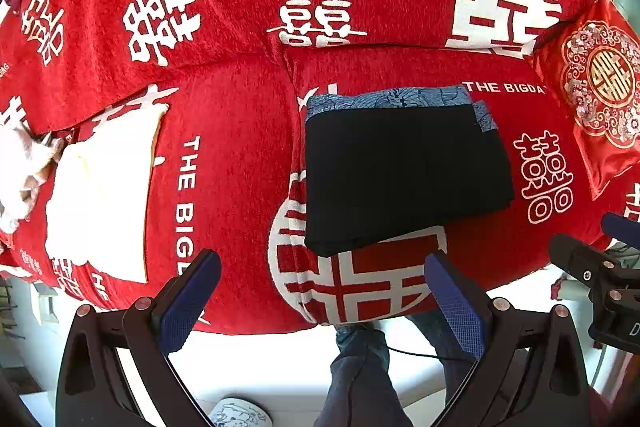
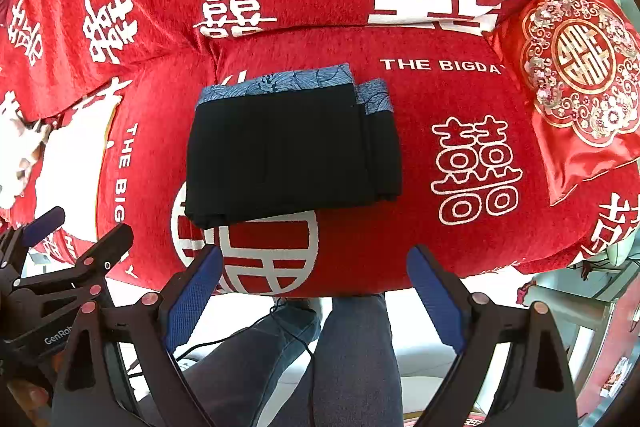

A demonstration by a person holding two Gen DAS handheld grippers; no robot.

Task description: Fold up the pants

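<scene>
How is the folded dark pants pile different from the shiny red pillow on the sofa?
The pants are black with a blue patterned band; the pillow is glossy red with a gold and floral medallion. The pants lie flat, folded into a rectangle, mid-seat; the pillow leans tilted in the sofa's right corner. Both rest on the red sofa, and neither is touched by a gripper.

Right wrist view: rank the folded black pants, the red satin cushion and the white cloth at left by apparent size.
1. folded black pants
2. red satin cushion, a close second; fisheye edge distortion makes this unsure
3. white cloth, partly cut off at the left edge
</scene>
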